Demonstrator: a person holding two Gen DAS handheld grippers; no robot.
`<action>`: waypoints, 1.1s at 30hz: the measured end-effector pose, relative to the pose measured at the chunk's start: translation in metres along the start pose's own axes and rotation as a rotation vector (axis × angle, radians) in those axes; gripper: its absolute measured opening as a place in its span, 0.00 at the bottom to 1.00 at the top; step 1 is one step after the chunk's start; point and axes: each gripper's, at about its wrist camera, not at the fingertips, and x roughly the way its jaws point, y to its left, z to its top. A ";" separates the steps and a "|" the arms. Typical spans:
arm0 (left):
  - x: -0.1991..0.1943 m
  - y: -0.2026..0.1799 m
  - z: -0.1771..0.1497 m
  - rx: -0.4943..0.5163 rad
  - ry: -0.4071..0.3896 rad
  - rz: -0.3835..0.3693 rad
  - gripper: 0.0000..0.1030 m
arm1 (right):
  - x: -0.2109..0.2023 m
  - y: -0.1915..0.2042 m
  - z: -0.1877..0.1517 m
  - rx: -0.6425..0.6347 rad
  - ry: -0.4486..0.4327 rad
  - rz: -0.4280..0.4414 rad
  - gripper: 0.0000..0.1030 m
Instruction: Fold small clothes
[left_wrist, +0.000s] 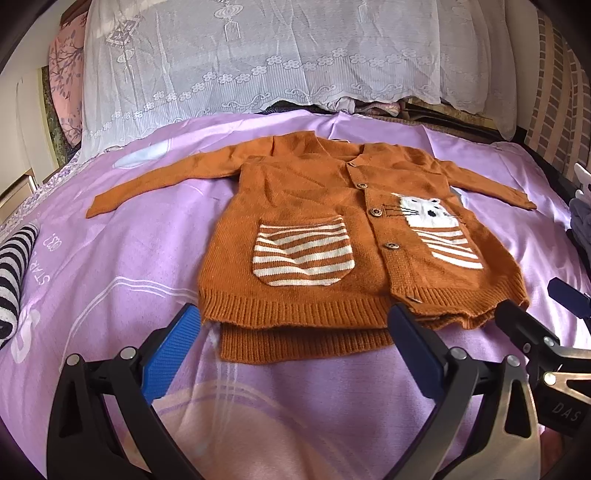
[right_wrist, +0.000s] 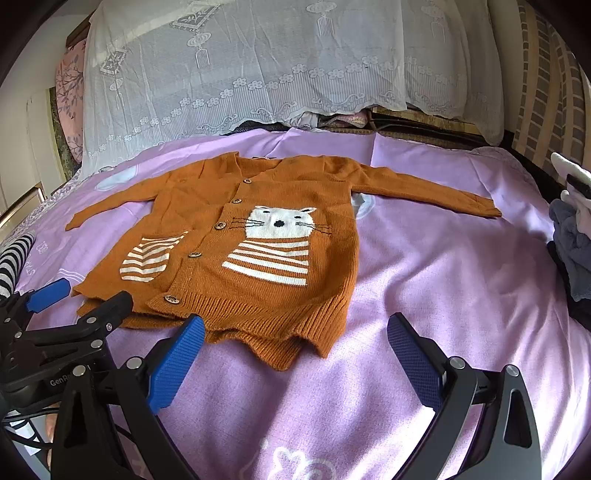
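Observation:
A small orange knit cardigan (left_wrist: 303, 192) lies flat and buttoned on the purple bedsheet (left_wrist: 129, 258), both sleeves spread out sideways. It has a striped pocket (left_wrist: 303, 254) and a white cat face (right_wrist: 280, 221). My left gripper (left_wrist: 294, 312) is open, its blue pads either side of the ribbed hem's left half. My right gripper (right_wrist: 295, 321) is also open, straddling the hem's wavy right corner. Each gripper shows in the other's view: the right gripper (left_wrist: 535, 306) at the hem's right end, the left gripper (right_wrist: 86, 295) at its left end. Neither holds any fabric.
A black-and-white striped cloth (left_wrist: 11, 280) lies at the sheet's left edge. Grey clothes (right_wrist: 569, 251) are heaped at the right edge. A white lace cover (left_wrist: 258, 55) drapes over a pile behind the cardigan. A brick-patterned wall (right_wrist: 546, 92) stands at the far right.

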 end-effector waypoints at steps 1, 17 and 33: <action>0.000 0.000 0.000 0.000 0.000 0.000 0.96 | 0.001 0.000 -0.001 0.000 0.000 0.000 0.97; 0.000 0.000 0.000 0.001 0.001 0.000 0.96 | 0.002 0.000 0.000 0.003 0.006 0.002 0.97; 0.000 0.001 0.001 0.000 0.002 -0.001 0.96 | 0.003 -0.001 0.000 0.006 0.010 0.004 0.97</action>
